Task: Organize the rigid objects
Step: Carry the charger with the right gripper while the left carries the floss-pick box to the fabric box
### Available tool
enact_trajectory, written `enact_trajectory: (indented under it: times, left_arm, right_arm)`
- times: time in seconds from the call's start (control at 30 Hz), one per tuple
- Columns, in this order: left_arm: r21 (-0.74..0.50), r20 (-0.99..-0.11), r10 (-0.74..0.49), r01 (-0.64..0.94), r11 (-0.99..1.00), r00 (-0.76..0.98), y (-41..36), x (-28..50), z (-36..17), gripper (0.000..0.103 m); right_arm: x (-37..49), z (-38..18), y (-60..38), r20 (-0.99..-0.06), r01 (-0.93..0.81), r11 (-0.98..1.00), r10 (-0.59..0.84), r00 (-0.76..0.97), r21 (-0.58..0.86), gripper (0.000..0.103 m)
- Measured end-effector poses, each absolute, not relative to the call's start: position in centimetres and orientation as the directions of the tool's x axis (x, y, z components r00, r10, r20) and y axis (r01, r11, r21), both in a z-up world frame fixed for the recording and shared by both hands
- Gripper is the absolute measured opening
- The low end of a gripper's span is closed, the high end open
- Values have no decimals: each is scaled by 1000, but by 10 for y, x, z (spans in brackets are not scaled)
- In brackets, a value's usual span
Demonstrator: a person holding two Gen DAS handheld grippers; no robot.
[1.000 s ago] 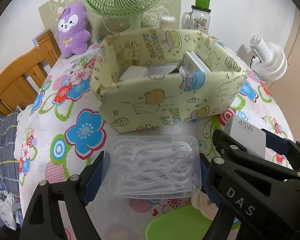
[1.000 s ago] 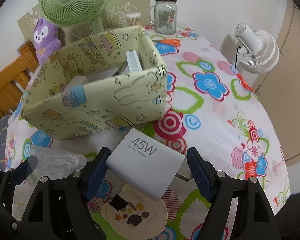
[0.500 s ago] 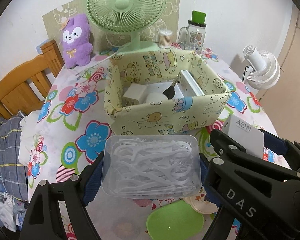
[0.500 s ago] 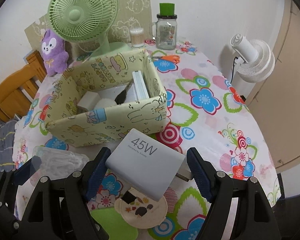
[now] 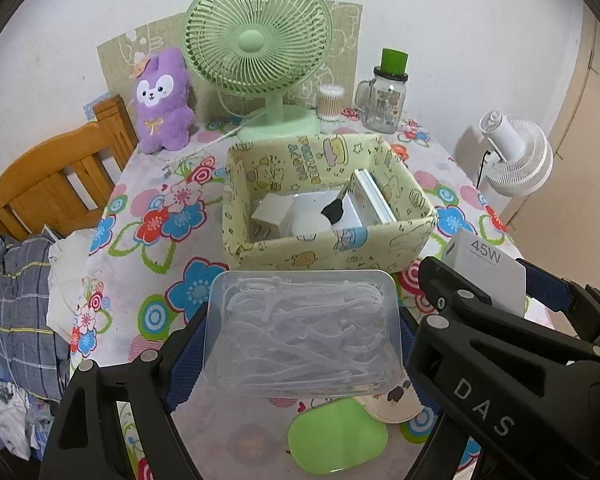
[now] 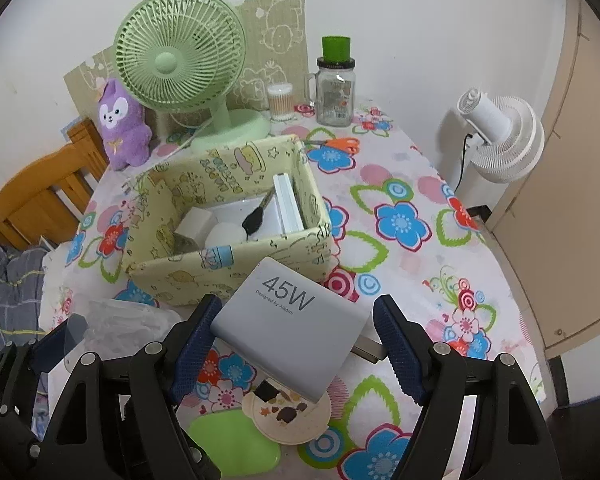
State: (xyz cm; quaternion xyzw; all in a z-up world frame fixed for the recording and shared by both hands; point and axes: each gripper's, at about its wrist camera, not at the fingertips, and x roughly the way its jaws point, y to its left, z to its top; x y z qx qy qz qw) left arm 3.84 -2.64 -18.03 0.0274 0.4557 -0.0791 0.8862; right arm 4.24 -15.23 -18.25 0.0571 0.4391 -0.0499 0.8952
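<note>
The left tool [image 5: 302, 346] pinches a clear plastic box [image 5: 302, 330] between its blue pads, one pad on each short side. The box is a shallow rounded rectangle with a see-through lid, packed with a tangle of white floss picks. It fills the lower centre of the left wrist view and hangs above the flowered counter [image 5: 148, 216], clear of the cloth.

The right tool [image 6: 296, 346] is clamped on a white charger [image 6: 290, 326], a flat, smooth block with rounded corners and grey lettering "45W" on its upper face. It sits tilted between the pads, its left corner against the left pad. A metal prong end pokes out at its right side toward the right pad. The charger lies at lower centre of the right wrist view, lifted off the counter; in the left wrist view it shows at the right edge.

Beyond both held things, at mid-frame, stands an open storage box [image 6: 228, 224] in pale yellow cartoon-print fabric. Inside it lie a small white cube-shaped plug, a round white item, a black-tipped brush and a flat white box standing on edge against the right wall.

Below the tools, a lime-green lid [image 6: 236, 446] and a round cream coaster [image 6: 290, 414] rest on the counter. At the far end stand a green fan [image 5: 260, 36], a purple plush toy [image 5: 162, 98], a jar of cotton swabs [image 5: 331, 102] and a glass mug with a green cap [image 5: 384, 92]. Orange scissors [image 6: 334, 144] lie near the storage box's far corner.
</note>
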Motion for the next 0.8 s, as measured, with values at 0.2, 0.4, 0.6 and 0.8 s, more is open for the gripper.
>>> enact_trajectory:
  times: [0.2, 0.4, 0.6, 0.8]
  left_arm:
    - [-45, -803, -124, 148, 988, 583, -26, 42, -167, 87]
    - [-44, -800, -114, 131, 990, 589, -28, 47, -157, 87]
    - [-35, -794, -100, 120, 992, 600, -34, 53, -148, 87]
    - [-38, -794, -90, 99, 994, 601, -38, 64, -143, 87]
  right_arm:
    - [45, -165, -153, -775, 124, 990, -28, 631, 65, 80]
    - [52, -155, -154, -770, 108, 991, -12, 638, 74, 80]
    - [61, -145, -159, -762, 87, 993, 0, 648, 74, 80]
    - [74, -140, -162, -759, 60, 996, 11, 651, 66, 80]
